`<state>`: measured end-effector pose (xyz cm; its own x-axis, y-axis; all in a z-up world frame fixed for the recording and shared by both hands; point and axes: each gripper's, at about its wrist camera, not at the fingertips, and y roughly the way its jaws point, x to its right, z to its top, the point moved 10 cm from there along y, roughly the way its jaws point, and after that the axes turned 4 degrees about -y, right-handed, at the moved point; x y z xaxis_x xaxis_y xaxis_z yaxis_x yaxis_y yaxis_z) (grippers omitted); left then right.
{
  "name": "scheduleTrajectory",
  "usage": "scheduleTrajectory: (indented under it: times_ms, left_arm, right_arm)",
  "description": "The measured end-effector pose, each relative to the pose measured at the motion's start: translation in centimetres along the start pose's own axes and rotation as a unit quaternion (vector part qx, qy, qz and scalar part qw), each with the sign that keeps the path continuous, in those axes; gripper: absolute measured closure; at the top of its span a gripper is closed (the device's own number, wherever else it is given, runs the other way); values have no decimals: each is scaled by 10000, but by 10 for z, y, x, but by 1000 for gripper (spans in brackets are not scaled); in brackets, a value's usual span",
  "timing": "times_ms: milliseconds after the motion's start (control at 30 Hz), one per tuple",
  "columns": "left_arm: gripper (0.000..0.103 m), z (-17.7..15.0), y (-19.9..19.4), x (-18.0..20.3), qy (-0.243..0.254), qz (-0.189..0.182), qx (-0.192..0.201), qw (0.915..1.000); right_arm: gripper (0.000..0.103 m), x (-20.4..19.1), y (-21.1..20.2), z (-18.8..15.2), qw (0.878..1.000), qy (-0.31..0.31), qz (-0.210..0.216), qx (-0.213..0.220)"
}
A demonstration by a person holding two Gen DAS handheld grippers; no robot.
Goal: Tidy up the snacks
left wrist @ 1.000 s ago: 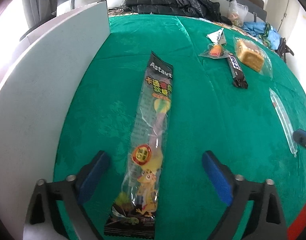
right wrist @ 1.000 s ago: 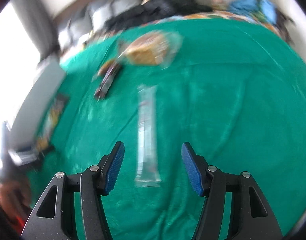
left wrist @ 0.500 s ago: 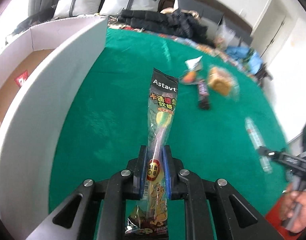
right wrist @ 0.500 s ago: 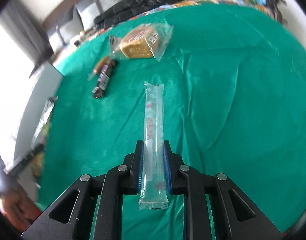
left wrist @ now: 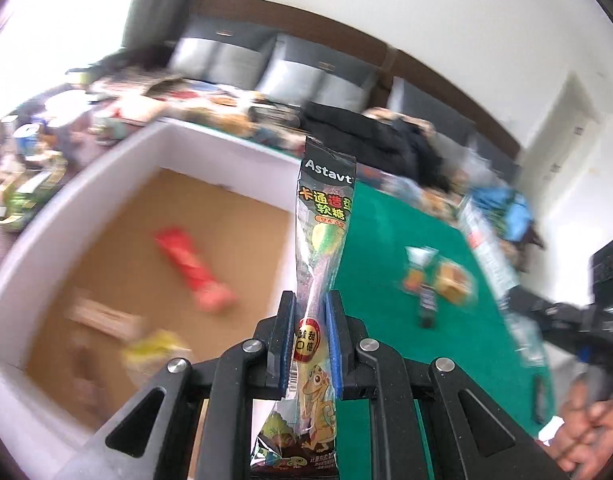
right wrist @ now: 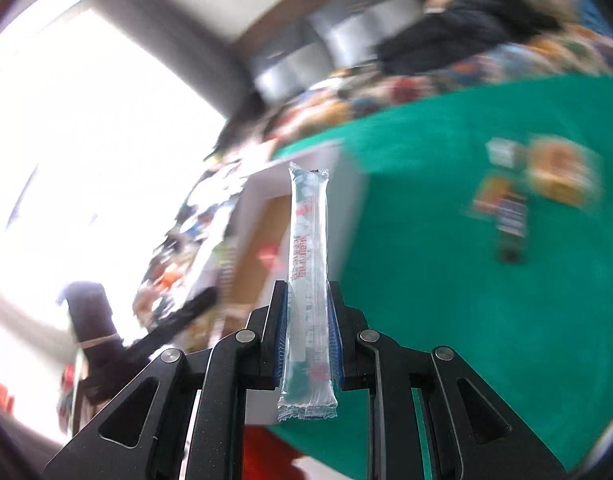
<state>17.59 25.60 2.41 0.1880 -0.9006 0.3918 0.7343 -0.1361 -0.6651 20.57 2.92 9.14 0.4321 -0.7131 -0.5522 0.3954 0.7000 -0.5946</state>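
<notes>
My left gripper (left wrist: 309,338) is shut on a long gummy candy packet (left wrist: 324,216) with a black top and a cartoon lizard, held up in the air beside the right wall of a white cardboard box (left wrist: 86,184). Inside the box lie a red packet (left wrist: 194,270), a yellow one (left wrist: 158,350) and other blurred snacks. My right gripper (right wrist: 306,336) is shut on a clear tube-shaped packet (right wrist: 308,248) with red print, raised above the green table (right wrist: 466,280), with the box (right wrist: 346,176) ahead of it.
Left on the green cloth (left wrist: 382,272) are a dark chocolate bar (left wrist: 426,304), a bread packet (left wrist: 452,282) and a small orange snack (left wrist: 414,272). A person's hand (left wrist: 586,432) holding the other gripper shows at lower right. Sofa cushions and dark clothes lie behind the table.
Both grippers closed on their packets, then lifted them off the cloth and swung left toward the box, whose inside has come into view.
</notes>
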Motion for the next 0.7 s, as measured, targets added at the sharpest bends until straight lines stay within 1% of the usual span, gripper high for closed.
scheduleTrajectory:
  times_ms: [33, 67, 100, 133, 167, 200, 267, 300, 333, 367, 433, 500, 533, 600, 633, 667, 700]
  left_arm:
    - [88, 2, -1, -14, -27, 170, 11, 9999]
    - [88, 5, 0, -39, -102, 491, 11, 9987]
    - [80, 5, 2, -64, -228, 818, -17, 9964]
    - [57, 2, 2, -79, -321, 974, -72, 9947]
    - [25, -3, 6, -100, -475, 1212, -178, 9913]
    - [17, -10, 6, -118, -619, 1385, -201, 9882]
    - [15, -20, -1, -132, -751, 1476, -121, 9861]
    - [14, -27, -5, -135, -806, 1427, -88, 9864]
    - [14, -32, -4, -131, -820, 1397, -63, 9868]
    - [14, -37, -7, -127, -811, 1363, -16, 9873]
    - [14, -43, -10, -112, -707, 1294, 79, 9890]
    - [14, -46, -11, -73, -523, 1019, 167, 9933]
    - [14, -45, -10, -61, -462, 897, 186, 9947]
    - [14, -48, -6, -6, -191, 442, 214, 9986]
    - [13, -48, -6, 9, -86, 304, 212, 9993]
    - [11, -53, -2, 39, 119, 87, 184, 9997]
    - [9, -58, 1, 62, 278, -57, 146, 9995]
  right_arm:
    - [84, -27, 20, 5, 9997, -207, 89, -84]
    - [84, -44, 35, 5, 9992, -340, 129, -136]
    - [82, -61, 52, 5, 9987, -429, 202, -209]
    - [79, -73, 66, 2, 9981, -426, 313, -309]
    - [73, -83, 83, -2, 9971, -377, 457, -479]
    - [58, -88, 96, -7, 9963, -375, 464, -626]
    - [48, -83, 98, -14, 9971, -487, 178, -548]
    - [42, -76, 94, -19, 9971, -603, 37, -464]
    - [38, -65, 88, -25, 9962, -765, -128, -401]
    - [35, -50, 81, -30, 9949, -887, -333, -357]
    - [35, 0, 67, -39, 9879, -1191, -966, -245]
    - [35, 63, 48, -57, 9718, -1490, -1812, -221]
    - [35, 99, 36, -67, 9627, -1552, -2201, -278]
    - [35, 162, 14, -86, 9503, -1451, -2729, -377]
    - [35, 188, 3, -95, 9462, -1357, -2909, -404]
    - [35, 219, -13, -105, 9405, -1231, -3140, -410]
    - [35, 241, -27, -112, 9348, -1152, -3335, -402]
